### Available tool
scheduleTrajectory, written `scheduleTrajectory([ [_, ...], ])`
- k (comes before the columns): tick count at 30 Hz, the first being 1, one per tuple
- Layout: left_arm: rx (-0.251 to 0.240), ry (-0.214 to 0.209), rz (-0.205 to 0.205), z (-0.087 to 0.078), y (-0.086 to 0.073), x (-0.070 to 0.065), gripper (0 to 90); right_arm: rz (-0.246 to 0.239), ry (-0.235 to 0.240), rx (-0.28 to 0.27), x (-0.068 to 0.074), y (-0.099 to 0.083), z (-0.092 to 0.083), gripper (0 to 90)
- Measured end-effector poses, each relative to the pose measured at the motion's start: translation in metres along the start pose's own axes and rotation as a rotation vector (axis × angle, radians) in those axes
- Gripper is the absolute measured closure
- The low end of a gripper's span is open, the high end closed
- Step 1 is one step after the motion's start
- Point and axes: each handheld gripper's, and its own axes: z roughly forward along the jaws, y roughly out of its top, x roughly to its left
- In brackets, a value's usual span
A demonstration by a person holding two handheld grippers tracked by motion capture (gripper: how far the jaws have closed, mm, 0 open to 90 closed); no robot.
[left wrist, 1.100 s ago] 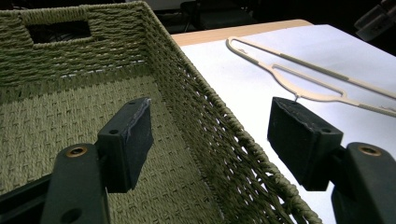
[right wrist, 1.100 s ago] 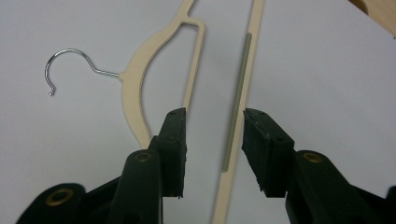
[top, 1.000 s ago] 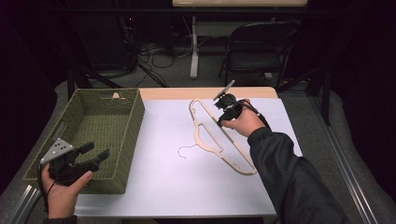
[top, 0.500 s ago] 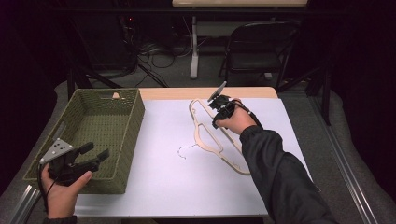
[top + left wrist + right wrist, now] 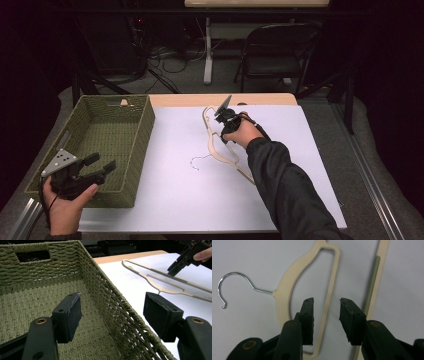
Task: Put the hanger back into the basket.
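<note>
On the white desk (image 5: 165,200), the cream hanger (image 5: 287,282) lay flat, near the far middle, its wire hook (image 5: 227,287) pointing toward the woven basket (image 5: 142,125). My right hand-held gripper (image 5: 325,305) hung just over it, jaws partly open and just closing, straddling the thin inner bar of the hanger with no pad pressing on it yet. I judged the risk plain — the bar was slim and lay flush on the desk, so a pad might strike the surface first, skid, and push the hanger away rather than pinch it; a grip that far from the middle could also let it swing. The left hand-held gripper (image 5: 112,312) waited wide open and empty astride the basket's near right wall. There was free desk all around the hanger — the basket wall stood well apart at its left.
</note>
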Motion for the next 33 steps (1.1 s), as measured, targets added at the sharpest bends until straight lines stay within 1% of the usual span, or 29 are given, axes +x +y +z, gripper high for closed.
scheduleTrajectory([
  [1, 0.000, 0.001, -0.001, 0.000, 0.000, 0.000, 30.7, -0.001, -0.009, 0.024, -0.001, 0.001, 0.001, 64.7],
  [2, -0.001, 0.001, -0.002, 0.000, 0.000, 0.001, 30.7, 0.017, 0.002, 0.000, 0.000, 0.000, 0.004, 65.0],
  [3, -0.001, 0.002, -0.004, 0.000, 0.000, 0.001, 30.7, 0.000, -0.011, 0.039, -0.002, 0.001, 0.003, 65.1],
  [4, -0.001, 0.002, -0.004, 0.000, -0.001, 0.001, 30.7, -0.004, -0.010, 0.037, -0.003, 0.001, 0.005, 65.2],
  [5, -0.001, 0.001, -0.005, 0.000, -0.001, 0.001, 30.7, 0.009, -0.005, 0.025, -0.004, 0.001, 0.009, 65.9],
  [7, 0.000, 0.001, -0.005, 0.000, -0.001, 0.001, 30.7, 0.015, 0.004, 0.033, -0.005, 0.001, 0.009, 66.1],
  [8, 0.001, 0.001, -0.006, 0.001, -0.001, 0.001, 30.7, 0.017, -0.002, 0.026, -0.005, 0.000, 0.011, 66.3],
  [9, 0.001, 0.001, -0.005, 0.001, -0.001, 0.001, 30.9, 0.035, 0.002, 0.016, -0.004, 0.000, 0.013, 66.4],
  [10, 0.001, 0.001, -0.006, 0.001, -0.001, 0.001, 31.0, 0.018, 0.003, 0.045, -0.005, 0.000, 0.012, 66.9],
  [11, 0.001, 0.001, -0.006, 0.001, -0.001, 0.001, 31.0, 0.005, -0.004, 0.062, -0.005, 0.001, 0.014, 67.0],
  [15, 0.007, 0.002, -0.004, 0.001, -0.001, 0.001, 31.0, 0.018, 0.005, 0.060, -0.003, 0.000, 0.019, 67.6],
  [16, 0.007, 0.000, -0.005, 0.002, -0.002, 0.001, 31.0, 0.007, 0.004, 0.080, -0.004, 0.001, 0.018, 67.6],
  [17, 0.007, 0.000, -0.005, 0.002, -0.002, 0.001, 31.0, 0.033, 0.018, 0.049, -0.002, -0.001, 0.023, 68.7],
  [18, 0.007, -0.001, -0.006, 0.002, -0.002, 0.001, 31.0, 0.037, 0.019, 0.062, -0.002, -0.001, 0.024, 68.9],
  [19, 0.007, -0.002, -0.007, 0.002, -0.002, 0.001, 31.0, 0.023, 0.027, 0.091, -0.004, 0.000, 0.024, 69.1],
  [20, 0.007, -0.002, -0.007, 0.002, -0.002, 0.001, 31.0, 0.049, 0.035, 0.070, -0.002, -0.002, 0.027, 69.4],
  [21, 0.009, -0.001, -0.008, 0.002, -0.003, 0.002, 31.0, 0.084, 0.042, 0.013, 0.000, -0.005, 0.034, 70.1],
  [22, 0.009, -0.001, -0.008, 0.002, -0.003, 0.002, 31.0, 0.057, 0.028, 0.091, -0.002, -0.003, 0.030, 70.2],
  [23, 0.008, -0.001, -0.008, 0.002, -0.003, 0.002, 31.0, 0.075, 0.042, 0.056, -0.002, -0.004, 0.034, 70.9],
  [24, 0.008, -0.001, -0.008, 0.002, -0.003, 0.002, 31.0, 0.075, 0.042, 0.056, -0.002, -0.004, 0.034, 70.9],
  [25, 0.008, 0.000, -0.010, 0.002, -0.003, 0.003, 31.0, 0.052, 0.040, 0.081, -0.003, -0.004, 0.033, 71.3],
  [26, 0.008, 0.001, -0.010, 0.002, -0.003, 0.003, 31.0, 0.011, 0.036, 0.152, -0.005, -0.001, 0.031, 72.5],
  [27, 0.007, 0.001, -0.011, 0.002, -0.003, 0.003, 31.0, 0.011, 0.036, 0.152, -0.005, -0.001, 0.031, 72.5],
  [28, 0.008, 0.001, -0.011, 0.002, -0.003, 0.003, 31.0, 0.027, 0.024, 0.123, -0.003, -0.002, 0.033, 73.0],
  [29, 0.009, 0.000, -0.011, 0.002, -0.003, 0.003, 31.0, 0.052, 0.027, 0.098, -0.002, -0.003, 0.035, 73.8],
  [30, 0.010, 0.000, -0.010, 0.003, -0.003, 0.003, 31.0, 0.055, 0.033, 0.097, -0.002, -0.003, 0.035, 74.7],
  [33, 0.014, 0.000, -0.008, 0.003, -0.003, 0.003, 31.0, 0.060, 0.016, 0.096, -0.002, -0.003, 0.036, 79.1],
])
